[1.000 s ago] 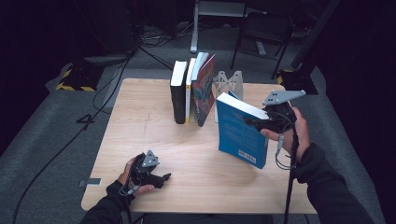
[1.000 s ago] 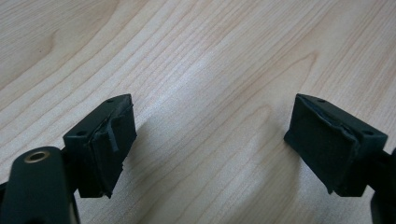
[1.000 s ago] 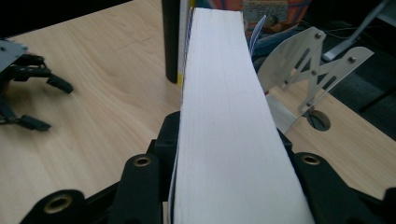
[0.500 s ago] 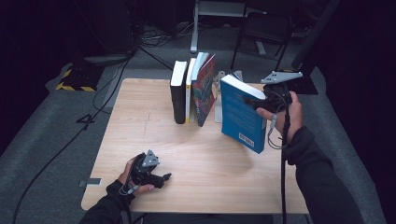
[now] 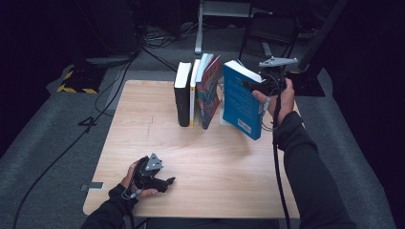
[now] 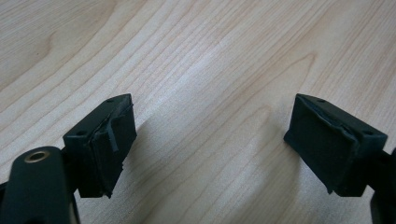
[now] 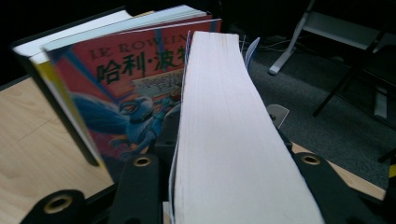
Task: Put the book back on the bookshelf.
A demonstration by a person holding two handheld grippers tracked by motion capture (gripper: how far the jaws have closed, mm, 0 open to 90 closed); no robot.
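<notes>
High view: the right claw (image 5: 255,88) is pinching the blue book (image 5: 241,100) by its upper edge and holds it tilted in the air, above the far right part of the counter (image 5: 210,162). Compared with one second ago, this book has travelled away from the person and toward the row of standing books (image 5: 198,93). Before, it hung over the right side of the counter, well apart from the row; now it is just beside the red book (image 5: 210,90), the last one of the row on the claw's side. I cannot tell whether the two covers already touch.

In the right gripper view, the white page block of the blue book (image 7: 233,140) runs forward between the two black jaws, which press on its covers. The red book (image 7: 126,107), with a blue bird on its cover, leans just to the left of it.

The left claw (image 5: 162,181) has stayed in place, lying low on the near left part of the counter, well apart from all books. In the left gripper view its jaws are spread, with only bare wood (image 6: 205,70) between them.

My judgement: the carrying part is almost finished. What remains is to bring the blue book upright, lower its bottom edge onto the counter beside the red book, and then release it. The row leans a little, so a push from the side could disturb it.
</notes>
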